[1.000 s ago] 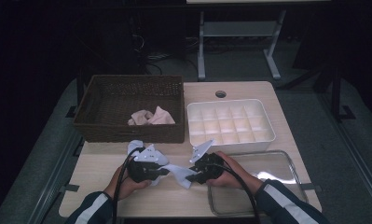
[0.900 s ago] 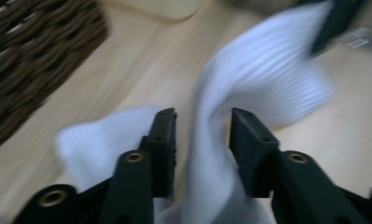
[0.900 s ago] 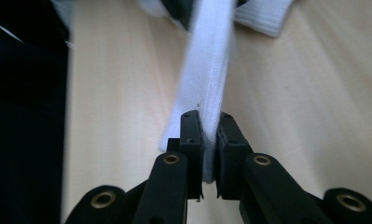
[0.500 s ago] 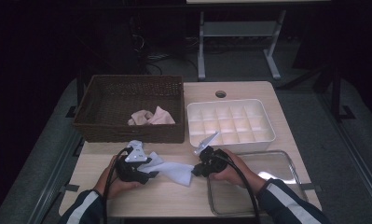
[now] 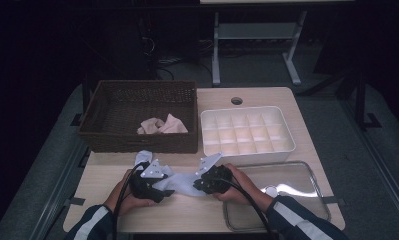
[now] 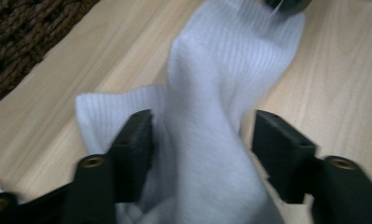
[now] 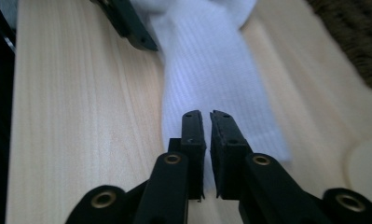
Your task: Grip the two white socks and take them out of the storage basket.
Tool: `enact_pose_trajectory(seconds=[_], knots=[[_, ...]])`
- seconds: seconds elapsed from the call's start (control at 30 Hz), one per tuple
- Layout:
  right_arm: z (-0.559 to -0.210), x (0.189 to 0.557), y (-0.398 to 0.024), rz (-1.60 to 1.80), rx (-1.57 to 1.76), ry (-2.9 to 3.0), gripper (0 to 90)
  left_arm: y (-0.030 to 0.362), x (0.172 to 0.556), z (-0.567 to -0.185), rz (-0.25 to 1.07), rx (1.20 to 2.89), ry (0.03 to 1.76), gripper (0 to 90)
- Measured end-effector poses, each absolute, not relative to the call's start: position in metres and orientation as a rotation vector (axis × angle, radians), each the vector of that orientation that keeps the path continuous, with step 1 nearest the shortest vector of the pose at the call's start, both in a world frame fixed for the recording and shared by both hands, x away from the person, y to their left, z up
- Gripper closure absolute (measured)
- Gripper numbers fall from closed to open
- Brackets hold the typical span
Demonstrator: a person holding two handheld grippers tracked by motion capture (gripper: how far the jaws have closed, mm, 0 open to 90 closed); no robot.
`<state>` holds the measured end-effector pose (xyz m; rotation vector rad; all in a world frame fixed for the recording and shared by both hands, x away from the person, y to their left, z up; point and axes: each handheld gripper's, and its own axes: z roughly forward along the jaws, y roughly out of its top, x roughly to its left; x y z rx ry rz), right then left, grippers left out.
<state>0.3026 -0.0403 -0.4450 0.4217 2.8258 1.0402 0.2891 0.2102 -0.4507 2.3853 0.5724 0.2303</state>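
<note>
A white ribbed sock lies stretched on the wooden table between my two grippers. My left gripper has just been opening its jaws. In the left gripper view, my left gripper stands open with the sock loose between the pads, bunched at the near end. My right gripper comes in from the right, facing the left one. In the right gripper view, my right gripper is shut on the flat end of the sock.
A dark wicker basket at the back left holds pale pink cloth. A white divided tray sits at the back right. A clear shallow tray lies at the front right, under my right forearm.
The left jaws have opened off the sock. The left hand has drawn slightly left, and the sock now lies longer between the two grippers. The right gripper keeps its grip.
</note>
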Motion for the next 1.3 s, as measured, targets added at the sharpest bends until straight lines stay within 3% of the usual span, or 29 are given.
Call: enact_pose_trajectory(seconds=[0.1, 0.23, 0.43, 0.63, 0.7, 0.8, 0.87, 0.97, 1.07, 1.3], knots=[[-0.455, 0.302, -0.037, 0.962, 0.435, 2.869, 82.3, 0.225, 0.288, -0.444, 0.250, 2.341, 0.617, 28.5], [-0.454, 0.302, -0.043, 0.940, 0.428, 2.890, 82.3, 0.245, 0.288, -0.434, 0.289, 2.267, 0.685, 28.0], [-0.449, 0.301, -0.055, 0.840, 0.375, 2.946, 80.4, 0.267, 0.291, -0.435, 0.352, 2.256, 0.791, 34.1], [-0.443, 0.301, -0.059, 0.815, 0.357, 2.912, 78.1, 0.282, 0.296, -0.442, 0.324, 2.260, 0.841, 37.1], [-0.441, 0.300, -0.060, 0.849, 0.378, 2.861, 79.8, 0.288, 0.294, -0.433, 0.390, 2.147, 0.864, 38.7], [-0.439, 0.299, -0.058, 0.888, 0.417, 2.812, 79.5, 0.293, 0.295, -0.427, 0.418, 2.052, 0.903, 31.5], [-0.439, 0.299, -0.055, 0.918, 0.427, 2.783, 79.0, 0.301, 0.295, -0.424, 0.430, 1.992, 0.919, 32.9], [-0.439, 0.297, -0.053, 0.942, 0.424, 2.759, 78.8, 0.301, 0.295, -0.424, 0.390, 2.009, 0.898, 35.6], [-0.437, 0.295, -0.048, 1.008, 0.417, 2.729, 76.8, 0.289, 0.293, -0.432, 0.315, 2.129, 0.795, 43.3], [-0.450, 0.293, -0.032, 1.045, 0.415, 2.795, 75.5, 0.266, 0.287, -0.445, 0.242, 2.306, 0.663, 50.9]])
